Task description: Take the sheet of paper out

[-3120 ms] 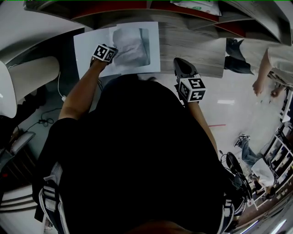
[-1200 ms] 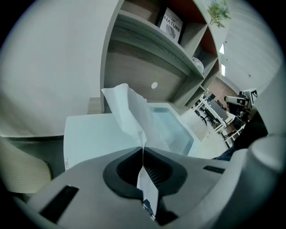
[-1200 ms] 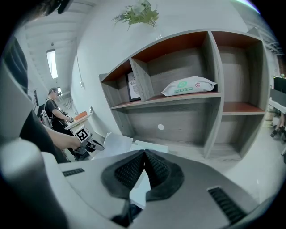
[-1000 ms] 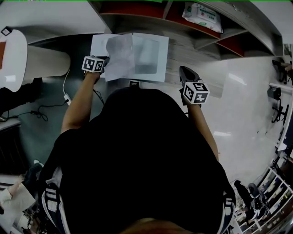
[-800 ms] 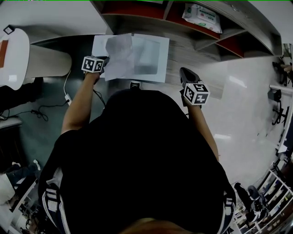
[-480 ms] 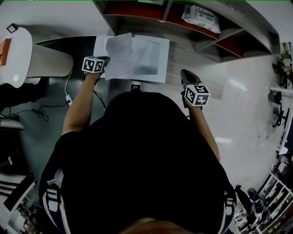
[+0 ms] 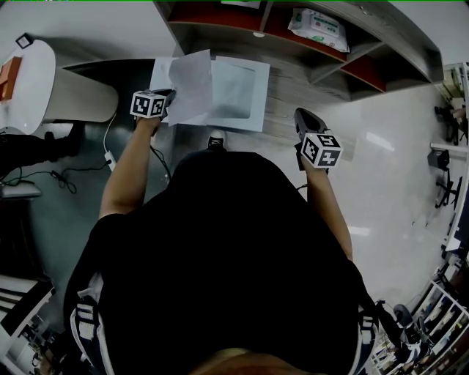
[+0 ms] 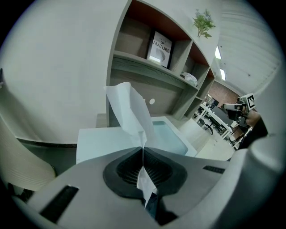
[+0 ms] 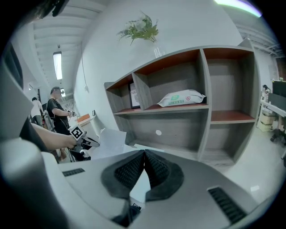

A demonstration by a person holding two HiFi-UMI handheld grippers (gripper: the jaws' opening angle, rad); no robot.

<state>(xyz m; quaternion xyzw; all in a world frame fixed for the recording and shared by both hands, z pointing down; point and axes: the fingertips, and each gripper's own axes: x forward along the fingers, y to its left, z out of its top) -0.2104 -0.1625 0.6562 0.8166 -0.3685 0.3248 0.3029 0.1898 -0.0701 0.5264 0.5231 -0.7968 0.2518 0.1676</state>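
In the head view my left gripper [image 7: 167, 97] is shut on the near left corner of a white sheet of paper [image 7: 192, 82]. The sheet stands lifted and bent over a clear plastic sleeve [image 7: 238, 91], which lies flat on the wooden desk [image 7: 289, 77]. The left gripper view shows the sheet [image 8: 130, 112] pinched between the pads and rising above the sleeve [image 8: 169, 135]. My right gripper [image 7: 304, 121] hovers to the right of the sleeve, shut, with nothing between its pads. From the right gripper view [image 9: 144, 154] the raised sheet [image 9: 109, 139] shows at the left.
Open shelves back the desk, with a pack of wipes [image 7: 316, 22] in one and a framed print [image 8: 159, 48] in another. A white rounded piece of furniture [image 7: 33, 80] stands at the left, with a cable [image 7: 108, 155] on the floor. A person [image 9: 56, 109] stands far left.
My left gripper has risen with the sheet, whose far edge now stands higher and more folded over the sleeve. The right gripper has drifted slightly right, away from the sleeve.
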